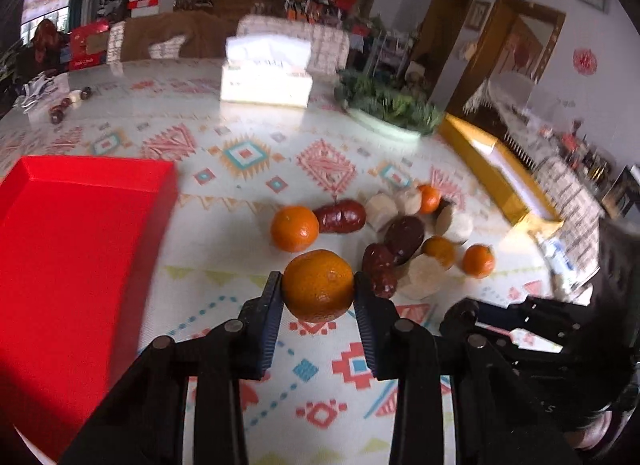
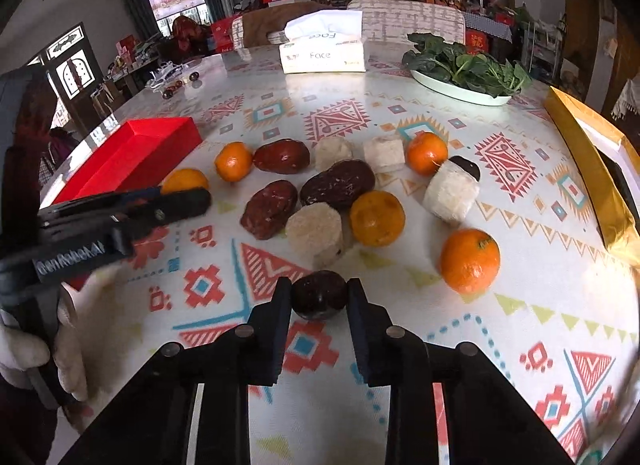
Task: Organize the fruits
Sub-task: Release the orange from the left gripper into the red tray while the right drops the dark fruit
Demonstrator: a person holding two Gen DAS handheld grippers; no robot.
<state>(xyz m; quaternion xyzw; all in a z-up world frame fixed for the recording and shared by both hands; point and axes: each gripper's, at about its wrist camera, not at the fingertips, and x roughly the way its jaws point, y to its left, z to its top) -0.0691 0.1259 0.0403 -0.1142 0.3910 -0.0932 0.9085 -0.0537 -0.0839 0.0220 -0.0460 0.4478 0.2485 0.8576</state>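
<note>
The right view shows five round orange mandarins (image 2: 469, 259), five wrinkled dark-red dates (image 2: 338, 184), four pale peeled chunks (image 2: 316, 233), one red tray (image 2: 132, 153).

A patterned table (image 2: 400, 113) is seen carrying a red tray (image 2: 132, 153), a tissue box (image 2: 322, 55), a plate of greens (image 2: 460, 91), a gold box (image 2: 592, 169), and scattered oranges (image 2: 470, 261), dates (image 2: 270, 209) and pale cakes (image 2: 316, 233).
</note>
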